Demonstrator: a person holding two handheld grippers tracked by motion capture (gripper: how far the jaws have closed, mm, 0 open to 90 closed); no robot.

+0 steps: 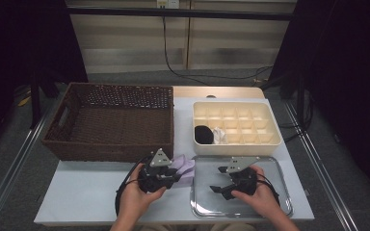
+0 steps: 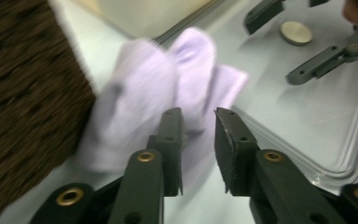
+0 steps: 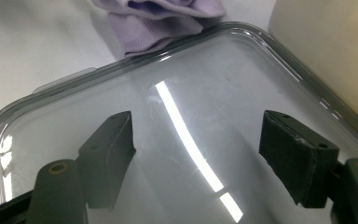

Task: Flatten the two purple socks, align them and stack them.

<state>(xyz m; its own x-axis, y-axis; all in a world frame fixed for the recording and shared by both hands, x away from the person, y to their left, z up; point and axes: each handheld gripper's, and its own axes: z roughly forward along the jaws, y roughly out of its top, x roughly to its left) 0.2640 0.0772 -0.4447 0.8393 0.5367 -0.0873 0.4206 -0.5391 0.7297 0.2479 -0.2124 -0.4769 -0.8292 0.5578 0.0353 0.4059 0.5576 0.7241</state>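
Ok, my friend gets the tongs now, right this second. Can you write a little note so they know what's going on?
Left tongs: open, tips right at the purple cloth, not gripping it yet.
Right tongs: wide open, empty, above the clear tray.
The cloth lies on the white table, between the wicker basket and the tray.
The cream divided box holds a black bundle and a white bundle in its front-left cells.
Done: those two look sorted.
Left: probably grab the purple cloth and put it away.
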